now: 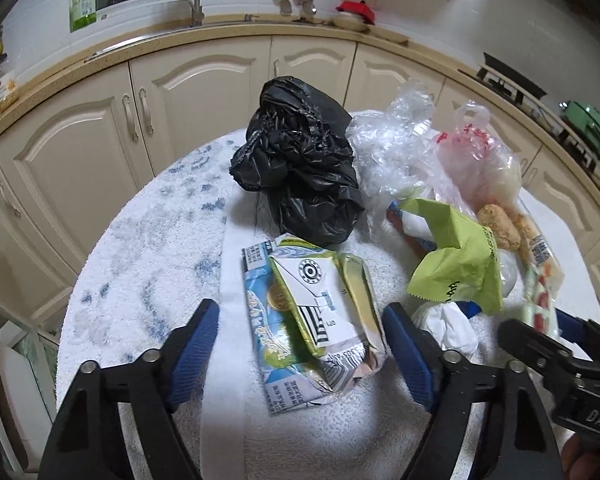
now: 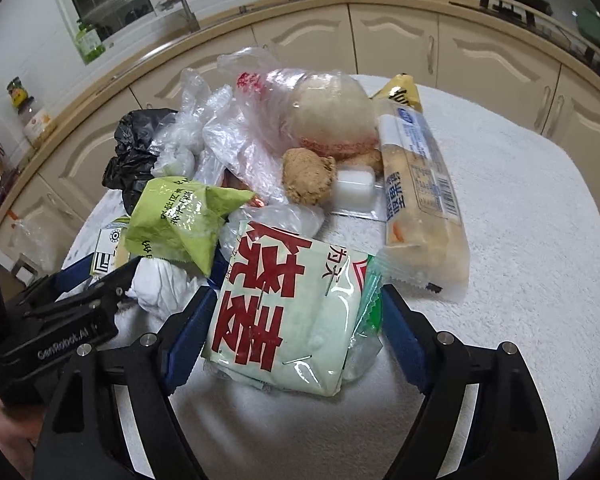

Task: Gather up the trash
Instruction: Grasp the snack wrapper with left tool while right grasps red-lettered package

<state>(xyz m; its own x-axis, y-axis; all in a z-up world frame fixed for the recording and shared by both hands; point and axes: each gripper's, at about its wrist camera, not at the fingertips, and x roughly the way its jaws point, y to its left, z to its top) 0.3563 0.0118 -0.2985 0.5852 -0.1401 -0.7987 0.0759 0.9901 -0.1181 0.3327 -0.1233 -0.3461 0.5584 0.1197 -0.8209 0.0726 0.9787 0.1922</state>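
Note:
Trash lies heaped on a white towel-covered table [image 1: 148, 240]. My left gripper [image 1: 300, 340] is lowered over a flattened blue, green and white carton [image 1: 316, 320]; its jaws stand on either side, with a gap at the left pad, so it is open. My right gripper [image 2: 298, 328] straddles a pale green packet with red characters [image 2: 296, 320]. The packet's edges lie close to both pads with no visible squeeze. Each gripper also shows in the other's view: the right gripper [image 1: 540, 332] and the left gripper [image 2: 108, 276].
Behind lie a crumpled black bag [image 1: 300, 160], clear plastic bags [image 1: 400, 148], a lime green wrapper [image 2: 180, 220], a white wad [image 2: 160, 288], a brown lump [image 2: 308, 176] and a long snack pack [image 2: 420, 200]. Cream cabinets [image 1: 200, 92] and a counter curve round the back.

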